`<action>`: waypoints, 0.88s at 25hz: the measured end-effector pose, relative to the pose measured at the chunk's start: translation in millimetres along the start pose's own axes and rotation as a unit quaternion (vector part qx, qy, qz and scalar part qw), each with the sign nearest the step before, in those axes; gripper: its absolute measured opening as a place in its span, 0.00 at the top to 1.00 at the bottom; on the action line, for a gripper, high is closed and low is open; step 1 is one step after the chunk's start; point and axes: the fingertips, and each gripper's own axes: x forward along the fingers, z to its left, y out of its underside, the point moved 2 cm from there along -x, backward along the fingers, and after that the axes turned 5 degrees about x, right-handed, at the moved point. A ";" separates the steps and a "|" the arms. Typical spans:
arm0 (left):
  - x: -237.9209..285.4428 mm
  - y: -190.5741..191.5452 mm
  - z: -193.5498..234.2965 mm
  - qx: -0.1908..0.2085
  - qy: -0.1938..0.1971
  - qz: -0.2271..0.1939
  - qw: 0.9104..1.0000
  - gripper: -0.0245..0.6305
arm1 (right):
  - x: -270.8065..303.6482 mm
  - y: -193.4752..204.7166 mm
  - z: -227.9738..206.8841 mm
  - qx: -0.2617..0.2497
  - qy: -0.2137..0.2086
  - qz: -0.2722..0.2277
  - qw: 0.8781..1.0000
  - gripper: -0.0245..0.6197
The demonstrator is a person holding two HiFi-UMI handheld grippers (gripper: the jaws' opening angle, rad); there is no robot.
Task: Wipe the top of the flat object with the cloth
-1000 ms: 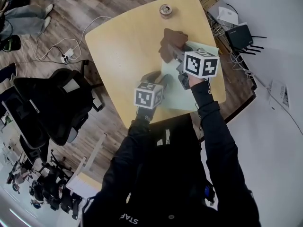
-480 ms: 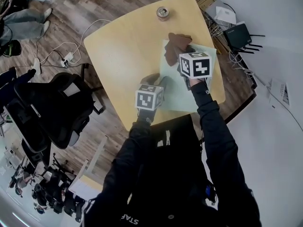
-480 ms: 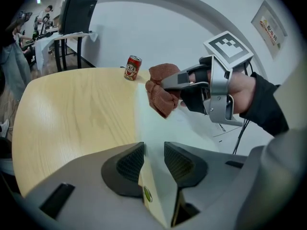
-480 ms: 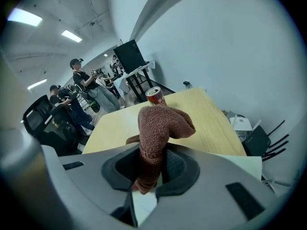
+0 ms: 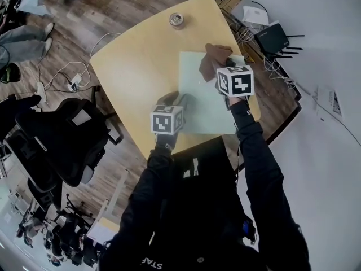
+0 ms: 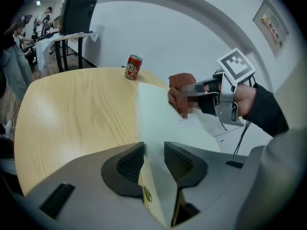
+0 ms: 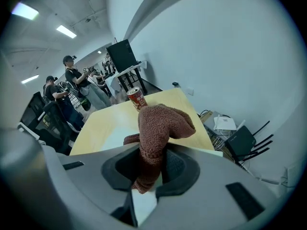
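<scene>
A pale green flat sheet lies on the light wooden table. My left gripper is shut on the sheet's near left edge; in the left gripper view the sheet runs between the jaws of that gripper. My right gripper is shut on a brown cloth that rests on the sheet's far right part. In the right gripper view the cloth bulges up out of the jaws of this gripper. The left gripper view shows the cloth too.
A red drink can stands near the table's far edge. A black router and cables lie on the floor to the right. Black office chairs stand at the left. People stand far behind the table.
The right gripper has carried the cloth rightward across the far part of the sheet. The left gripper stays shut on the sheet's near edge.
</scene>
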 end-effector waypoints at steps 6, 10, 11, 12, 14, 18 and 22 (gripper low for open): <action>1.3 -0.3 -0.2 0.000 -0.001 0.004 1.000 0.74 | -15.6 6.0 -32.5 0.001 0.026 -0.004 1.000 0.82; 1.8 0.5 -0.5 0.000 -0.003 0.003 1.000 0.74 | -26.6 10.8 -54.5 0.007 0.044 -0.009 0.999 0.82; 1.8 0.7 -0.4 0.001 -0.003 0.004 1.000 0.74 | -29.3 11.9 -59.5 0.009 0.048 -0.010 0.999 0.82; 1.8 0.9 -0.3 0.001 -0.004 0.004 1.000 0.74 | -31.9 12.7 -64.0 0.010 0.051 -0.010 0.999 0.82; 1.7 1.2 -0.5 0.002 -0.004 0.006 1.000 0.74 | -36.9 13.9 -72.1 0.011 0.059 -0.010 0.998 0.82; 1.8 0.1 -1.7 0.001 -0.002 0.006 1.000 0.74 | -46.1 16.9 -86.6 0.012 0.075 -0.011 0.997 0.82; 2.6 1.4 -2.3 0.003 -0.002 0.007 1.000 0.74 | -66.8 7.3 -80.9 0.023 0.053 -0.043 0.997 0.82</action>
